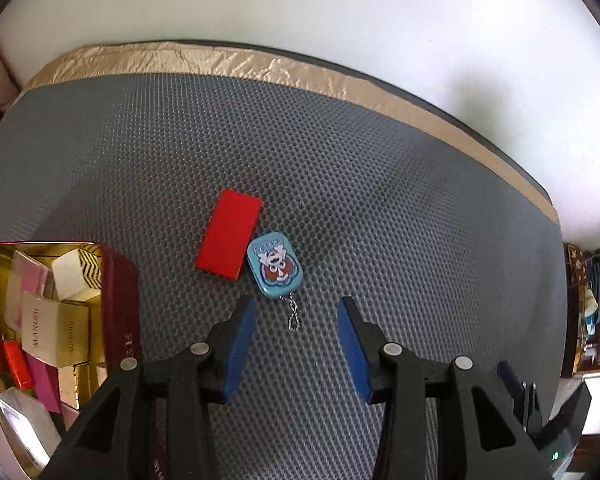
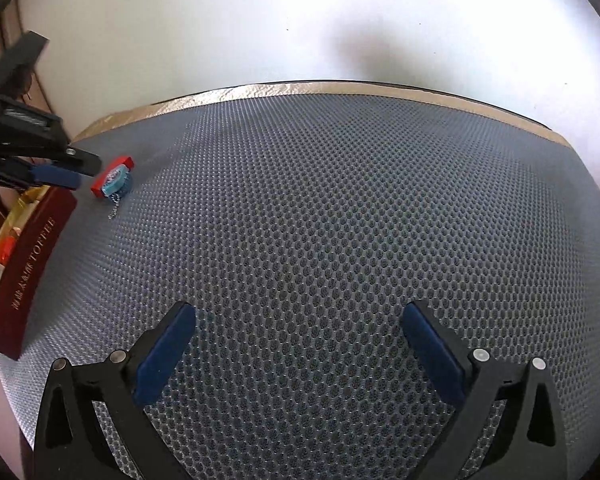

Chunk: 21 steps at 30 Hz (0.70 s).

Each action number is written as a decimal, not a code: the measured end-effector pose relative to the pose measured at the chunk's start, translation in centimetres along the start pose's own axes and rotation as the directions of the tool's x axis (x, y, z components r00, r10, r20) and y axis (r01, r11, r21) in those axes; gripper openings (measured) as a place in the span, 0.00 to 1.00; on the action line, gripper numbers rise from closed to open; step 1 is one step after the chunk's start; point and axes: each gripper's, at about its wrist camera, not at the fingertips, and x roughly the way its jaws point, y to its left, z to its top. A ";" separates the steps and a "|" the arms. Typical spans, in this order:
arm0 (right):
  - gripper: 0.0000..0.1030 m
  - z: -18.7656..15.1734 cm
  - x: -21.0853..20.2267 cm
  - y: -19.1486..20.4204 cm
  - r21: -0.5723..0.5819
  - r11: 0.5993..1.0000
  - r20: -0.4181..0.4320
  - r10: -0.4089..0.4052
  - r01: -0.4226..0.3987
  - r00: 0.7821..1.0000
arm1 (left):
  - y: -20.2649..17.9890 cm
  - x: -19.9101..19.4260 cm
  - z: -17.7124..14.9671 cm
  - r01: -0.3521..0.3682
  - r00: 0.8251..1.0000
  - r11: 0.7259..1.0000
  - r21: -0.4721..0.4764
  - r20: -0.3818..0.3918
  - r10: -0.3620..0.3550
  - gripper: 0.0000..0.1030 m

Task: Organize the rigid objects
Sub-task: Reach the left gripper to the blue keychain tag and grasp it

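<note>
left gripper [image 1: 296,312] spread, empty, over mat [image 1: 380,200] | blue tin [image 1: 275,265] just beyond its tips, seemingly touching red block [image 1: 230,234] on its left | maroon box [image 1: 116,288] near left, full | right gripper [image 2: 300,320] spread, empty

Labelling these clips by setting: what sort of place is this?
Probably a home tabletop: a grey mesh mat against a white wall, and a toffee tin of small boxes.
</note>
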 end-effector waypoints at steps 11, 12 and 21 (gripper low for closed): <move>1.00 0.2 -1.5 -2.1 0.012 0.999 0.013 0.043 -0.043 0.999 | -0.1 2.8 1.6 -0.066 0.997 0.997 -0.033 -0.040 0.065 0.42; 1.00 0.1 -1.7 -2.4 0.013 0.999 0.014 0.045 -0.045 0.999 | -0.1 3.0 1.7 -0.068 0.997 0.997 -0.039 -0.045 0.067 0.42; 1.00 -0.1 -2.3 -2.5 0.015 0.998 0.015 0.052 -0.053 0.999 | -0.3 4.6 3.1 -0.096 0.994 0.994 -0.045 -0.064 0.093 0.42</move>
